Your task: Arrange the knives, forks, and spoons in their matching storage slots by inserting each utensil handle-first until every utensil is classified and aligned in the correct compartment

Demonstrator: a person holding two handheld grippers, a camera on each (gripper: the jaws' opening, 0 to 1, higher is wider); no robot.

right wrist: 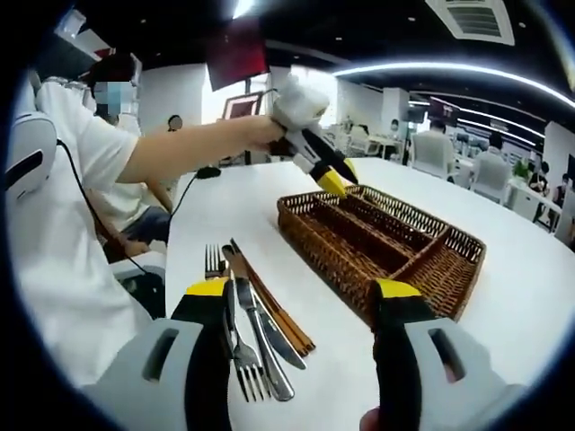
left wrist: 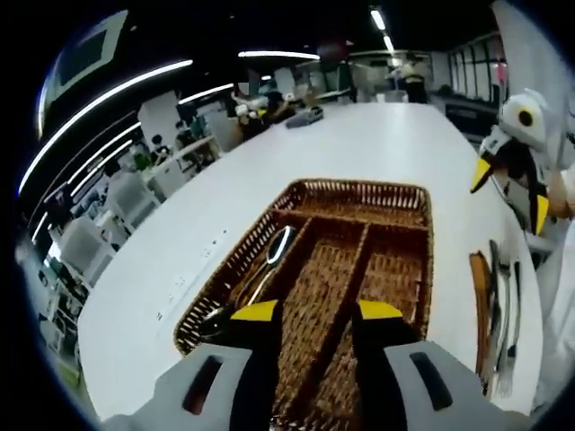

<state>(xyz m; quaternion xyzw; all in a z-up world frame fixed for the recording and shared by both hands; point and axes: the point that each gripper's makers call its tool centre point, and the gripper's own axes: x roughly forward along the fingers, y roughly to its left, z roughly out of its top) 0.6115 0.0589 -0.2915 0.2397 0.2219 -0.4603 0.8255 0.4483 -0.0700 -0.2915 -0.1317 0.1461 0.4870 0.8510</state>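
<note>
One wicker tray point(left wrist: 269, 211) w/ several compartments sits on the white table point(left wrist: 359, 144); we use it as our landmark. Inside it, in the long slot at its left side in the left gripper view, we count one spoon point(left wrist: 274, 251), bowl pointing toward the tray's far end; something dark and shiny lies at that slot's near end, can't tell what. Other slots look bare wicker.

Left gripper point(left wrist: 316, 311) hangs over the tray's near edge, jaws spread, nothing btwn them. In the right gripper view it shows as a yellow tip point(right wrist: 331, 182) above the tray's far corner, held by a person's arm.

Beside the tray, on the person's side in the right gripper view, lies a loose cluster: we count 2 forks point(right wrist: 214, 262), at least 1 knife point(right wrist: 260, 337) and a pair of brown chopsticks point(right wrist: 274, 310), partly overlapping, so exact count unsure. Right gripper point(right wrist: 305, 296) hovers above that cluster, jaws wide apart, gripping nothing.
</note>
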